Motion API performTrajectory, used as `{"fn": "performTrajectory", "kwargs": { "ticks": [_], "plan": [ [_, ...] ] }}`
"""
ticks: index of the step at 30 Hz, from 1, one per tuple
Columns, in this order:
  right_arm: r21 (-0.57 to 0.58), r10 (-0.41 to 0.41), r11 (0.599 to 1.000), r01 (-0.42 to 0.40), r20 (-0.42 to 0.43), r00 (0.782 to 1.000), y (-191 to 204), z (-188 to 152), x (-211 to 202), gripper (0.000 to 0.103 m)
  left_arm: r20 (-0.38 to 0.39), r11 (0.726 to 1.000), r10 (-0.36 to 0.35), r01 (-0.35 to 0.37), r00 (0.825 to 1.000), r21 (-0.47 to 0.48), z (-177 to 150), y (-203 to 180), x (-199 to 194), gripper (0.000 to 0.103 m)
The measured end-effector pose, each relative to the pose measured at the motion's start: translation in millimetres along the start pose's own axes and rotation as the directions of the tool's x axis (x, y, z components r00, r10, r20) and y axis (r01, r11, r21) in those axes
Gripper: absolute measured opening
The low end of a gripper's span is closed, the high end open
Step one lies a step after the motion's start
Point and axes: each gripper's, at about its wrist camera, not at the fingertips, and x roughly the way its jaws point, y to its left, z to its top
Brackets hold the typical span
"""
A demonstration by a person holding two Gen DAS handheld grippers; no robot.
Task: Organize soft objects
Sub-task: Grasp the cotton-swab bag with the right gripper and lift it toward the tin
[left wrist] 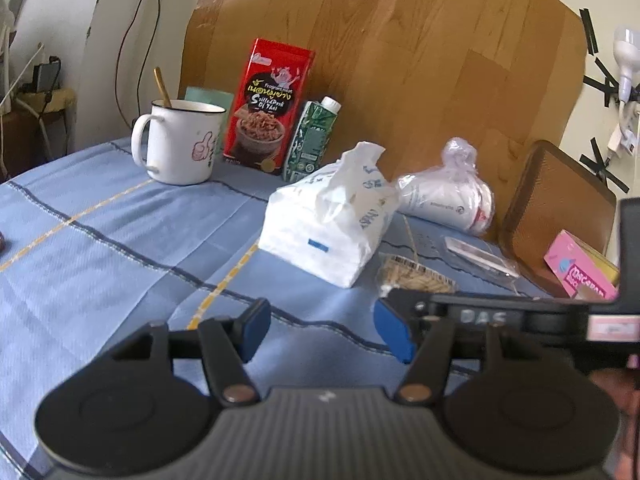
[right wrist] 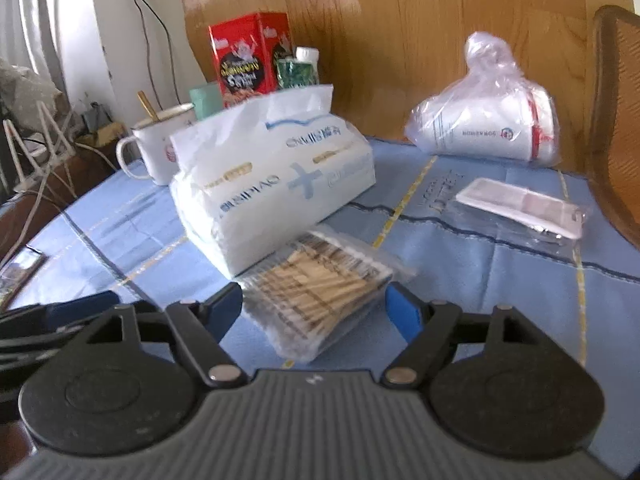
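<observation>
- Left gripper (left wrist: 320,330) hangs released over the blue worktop (left wrist: 100,240), nothing between its pads.
- Right gripper (right wrist: 316,312) stands spread around the cotton-swab pack (right wrist: 320,280), pads apart from it.
- Tissue pack (right wrist: 272,176) lies at 12 o'clock, touching the swabs.

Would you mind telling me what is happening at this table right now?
A person is tidying soft items on a blue tablecloth with two handheld tongs. The right tongs stand open around a clear pack of cotton swabs, not visibly pressing on it. The left tongs are open and empty, facing the white tissue pack. A bagged roll, a mug and cartons sit behind.
</observation>
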Motion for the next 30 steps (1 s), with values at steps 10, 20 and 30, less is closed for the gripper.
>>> {"fn": "performTrajectory", "kwargs": {
  "ticks": [10,20,30],
  "plan": [
    [0.02,0.071,0.997,-0.071,0.001,0.997,-11.9,-10.2,-13.2,0.046,-0.018,1.0,-0.027,0.027,0.999,-0.014,1.0,5.1,3.8,0.06],
    [0.018,0.109,0.994,-0.109,-0.01,0.994,-44.4,-57.6,-91.2,0.046,-0.055,1.0,-0.027,0.028,0.998,0.013,1.1,0.3,9.2,0.061],
    [0.039,0.007,0.999,-0.009,0.058,0.998,-76.4,-105.7,-165.8,0.048,-0.131,0.989,-0.041,0.059,0.99,0.136,-4.2,-35.0,15.5,0.069]
  ]
}}
